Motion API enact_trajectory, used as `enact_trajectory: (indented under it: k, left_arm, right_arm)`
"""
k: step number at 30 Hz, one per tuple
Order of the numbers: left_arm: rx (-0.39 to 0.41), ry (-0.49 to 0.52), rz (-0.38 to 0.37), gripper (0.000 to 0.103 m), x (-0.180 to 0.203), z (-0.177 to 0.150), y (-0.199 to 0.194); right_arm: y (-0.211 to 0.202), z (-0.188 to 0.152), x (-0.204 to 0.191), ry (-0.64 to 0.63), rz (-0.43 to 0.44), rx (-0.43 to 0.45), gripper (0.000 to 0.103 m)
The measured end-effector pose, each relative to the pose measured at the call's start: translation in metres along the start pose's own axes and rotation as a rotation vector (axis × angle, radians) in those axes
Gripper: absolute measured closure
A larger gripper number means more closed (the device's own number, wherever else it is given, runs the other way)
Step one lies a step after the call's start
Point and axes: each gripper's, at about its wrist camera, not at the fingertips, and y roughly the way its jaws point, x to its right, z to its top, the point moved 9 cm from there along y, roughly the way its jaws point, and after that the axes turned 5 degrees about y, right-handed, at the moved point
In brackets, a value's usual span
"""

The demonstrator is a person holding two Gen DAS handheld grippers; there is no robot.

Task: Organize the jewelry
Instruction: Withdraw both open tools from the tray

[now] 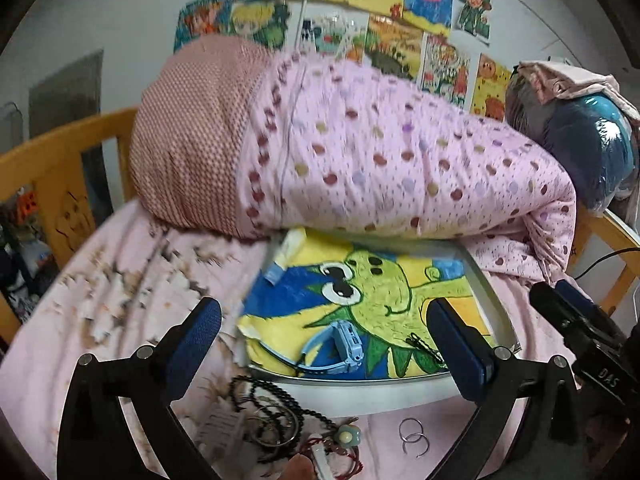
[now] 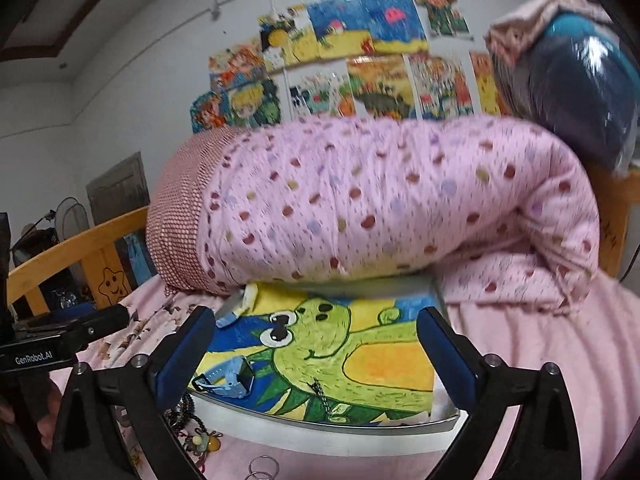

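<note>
Both your grippers, left point(image 1: 324, 344) and right point(image 2: 316, 354), hang spread and empty over the tray point(image 1: 360, 390) on the bed. A watch point(image 1: 340, 340) and clip point(image 1: 424, 346) lie near its front edge; beads point(image 1: 260, 404) and rings point(image 1: 414, 436) tangle just off it. Light, limp, likely slippery: pinch a strand, not the heap.

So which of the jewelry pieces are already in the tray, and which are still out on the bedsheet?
The blue watch and black hair clip lie in the tray; the bead necklace and silver rings lie outside.
</note>
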Motion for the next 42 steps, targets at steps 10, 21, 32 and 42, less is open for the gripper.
enact_trajectory:
  k: [10, 21, 32, 42]
  left_arm:
    - [0.067, 0.006, 0.066, 0.002, -0.016, -0.008, -0.069]
    - [0.122, -0.005, 0.092, 0.002, -0.018, -0.036, -0.157]
    - [0.023, -0.042, 0.111, 0.002, -0.021, -0.074, -0.192]
    - [-0.116, -0.103, 0.105, 0.002, -0.022, -0.1, -0.186]
  right_arm:
    - [-0.064, 0.004, -0.022, -0.046, 0.042, 0.074, 0.0]
    - [-0.123, -0.004, -0.05, -0.073, 0.076, 0.106, 0.0]
    - [-0.146, -0.024, -0.047, -0.014, 0.058, 0.003, 0.0]
    - [-0.142, -0.059, -0.031, 0.053, 0.006, -0.158, 0.0]
